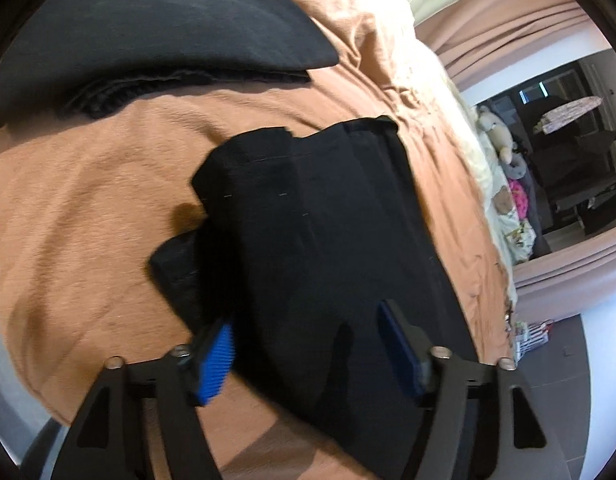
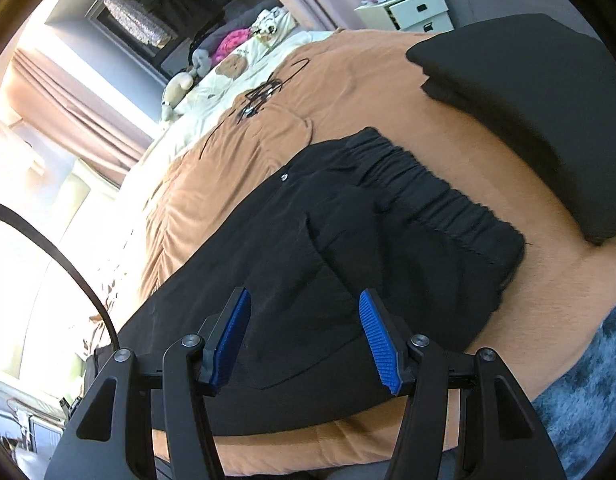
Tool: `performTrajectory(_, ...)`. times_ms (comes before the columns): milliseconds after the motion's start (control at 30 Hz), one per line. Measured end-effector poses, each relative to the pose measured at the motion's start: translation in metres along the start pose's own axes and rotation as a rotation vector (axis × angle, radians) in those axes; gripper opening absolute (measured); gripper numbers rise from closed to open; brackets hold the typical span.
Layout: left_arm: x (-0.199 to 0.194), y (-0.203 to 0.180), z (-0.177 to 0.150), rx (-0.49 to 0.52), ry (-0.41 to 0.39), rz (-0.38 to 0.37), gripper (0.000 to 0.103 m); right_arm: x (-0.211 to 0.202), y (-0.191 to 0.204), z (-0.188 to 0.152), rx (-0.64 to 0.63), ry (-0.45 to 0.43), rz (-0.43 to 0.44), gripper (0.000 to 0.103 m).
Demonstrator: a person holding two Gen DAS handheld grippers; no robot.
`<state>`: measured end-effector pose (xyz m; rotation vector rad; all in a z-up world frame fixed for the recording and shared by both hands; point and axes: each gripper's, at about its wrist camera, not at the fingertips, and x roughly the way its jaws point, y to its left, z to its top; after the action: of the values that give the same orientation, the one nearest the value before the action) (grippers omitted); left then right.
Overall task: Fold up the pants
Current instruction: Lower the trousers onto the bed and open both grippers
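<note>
Pants [image 1: 328,232], black, were laid flat on the brown bedspread [image 1: 87,200] of the bed, near its close edge. In the left wrist view the leg end was seen, with hems [image 1: 243,152] stacked unevenly and one layer poking out sideways toward the left. In the right wrist view the gathered elastic waistband [image 2: 436,192] was seen at the other end, with a small round button [image 2: 284,177] just inside it and a pocket slit [image 2: 308,224] below.

Left claw [image 1: 308,344] was held over the leg end, blue pads [image 1: 215,364] set wide apart, no cloth pinched between them; the fabric was only seen lying beneath. Right claw [image 2: 303,336] was held over the hip area, pads [image 2: 378,344] parted at a medium gap, nothing gripped; whether the tips touched the cloth could not be told.

A dark folded stack [image 1: 155,32] was seen further in on the bed, apart from the pants, with a strip of bare bedspread between. A cream quilt [image 2: 243,64] with bear prints covered the far end of the bed, and a black scribble pattern [image 2: 263,92] was noted on the bedspread near it. Soft toys [image 1: 500,136] were piled at the far edge. A white drawer unit [image 2: 408,10] stood beyond the bed, and mauve curtains [image 1: 528,36] hung at the window. A blue-grey rug [image 2: 588,392] was seen beside the bed's near corner.
</note>
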<state>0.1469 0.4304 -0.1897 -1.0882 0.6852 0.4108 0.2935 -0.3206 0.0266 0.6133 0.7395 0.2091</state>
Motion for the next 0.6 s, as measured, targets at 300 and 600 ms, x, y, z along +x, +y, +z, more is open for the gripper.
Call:
performTrajectory(300,-0.013,-0.012,0.011,-0.026,-0.097,-0.182,0.068,0.027,0.024,0.003,-0.036,0.031,0.028,0.055)
performTrajectory(600,-0.050,-0.043,0.032,0.072,-0.150,-0.319,0.068,0.057,0.052,0.007,-0.076,0.051,0.073,0.055)
